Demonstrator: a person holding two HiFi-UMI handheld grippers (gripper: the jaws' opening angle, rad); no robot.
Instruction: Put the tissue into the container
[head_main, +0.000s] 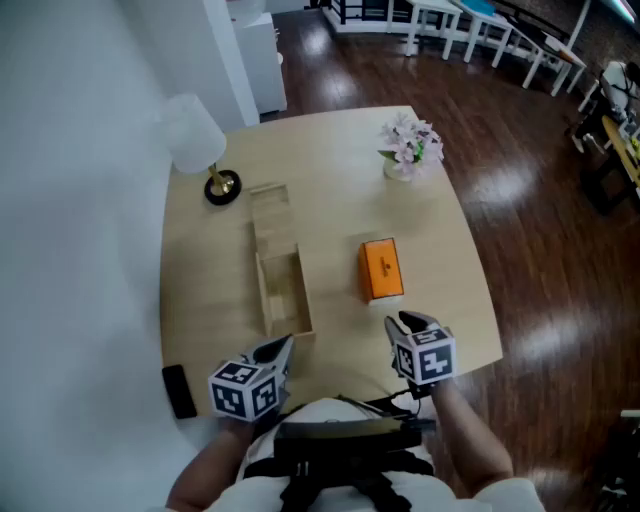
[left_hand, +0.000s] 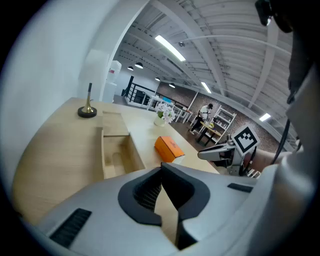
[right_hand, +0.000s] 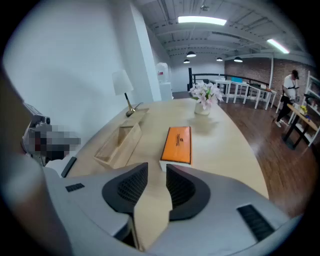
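The orange tissue box (head_main: 381, 268) lies flat on the round wooden table, right of the open wooden container (head_main: 283, 292). The container's lid (head_main: 270, 213) lies just behind it. My left gripper (head_main: 283, 350) hovers at the container's near end, jaws shut and empty. My right gripper (head_main: 405, 322) sits just short of the tissue box, open a little with nothing between the jaws. In the right gripper view the tissue box (right_hand: 178, 144) is straight ahead of the jaws (right_hand: 156, 172), the container (right_hand: 117, 145) to its left. The left gripper view shows the container (left_hand: 120, 157) and tissue box (left_hand: 170, 148) beyond the shut jaws (left_hand: 161, 170).
A white lamp (head_main: 195, 140) with a brass base stands at the table's far left. A vase of pink flowers (head_main: 410, 145) stands at the far right. A black phone (head_main: 179, 390) lies at the near left edge. A white wall runs along the left.
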